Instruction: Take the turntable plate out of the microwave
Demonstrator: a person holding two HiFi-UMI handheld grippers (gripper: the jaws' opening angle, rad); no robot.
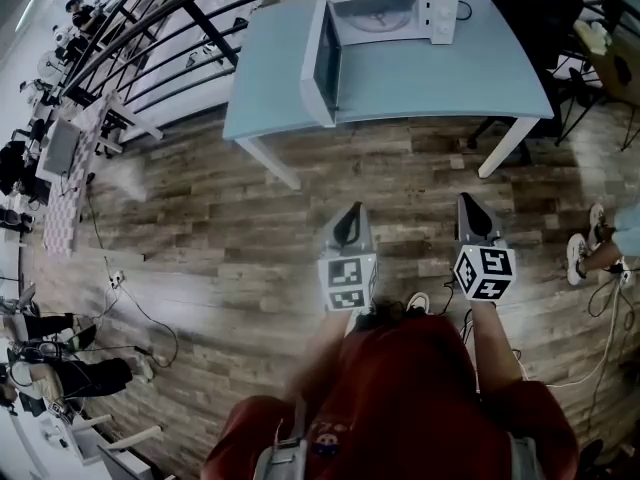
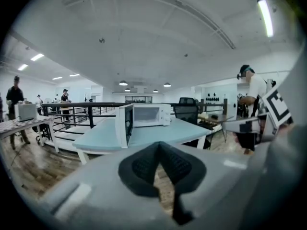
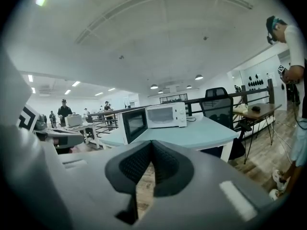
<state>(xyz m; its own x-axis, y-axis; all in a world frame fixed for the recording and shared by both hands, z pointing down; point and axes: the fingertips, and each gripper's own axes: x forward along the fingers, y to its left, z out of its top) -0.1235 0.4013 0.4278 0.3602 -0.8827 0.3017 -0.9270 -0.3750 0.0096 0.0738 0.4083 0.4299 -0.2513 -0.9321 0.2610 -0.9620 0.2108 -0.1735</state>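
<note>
The left gripper (image 2: 159, 146) and the right gripper (image 3: 151, 143) each have their jaws pressed together, holding nothing. Well ahead, the microwave (image 1: 390, 13) stands with its door (image 1: 322, 63) open on a pale blue table (image 1: 450, 78). Its turntable plate cannot be made out.

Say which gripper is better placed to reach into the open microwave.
Probably right: the right gripper has a clear line into the microwave, while its open door juts out before the left gripper.

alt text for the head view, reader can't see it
A white microwave, door swung open, sits on a light blue table across a wood floor. The person holds the left gripper and right gripper side by side, both shut and empty, pointing toward the table.
</note>
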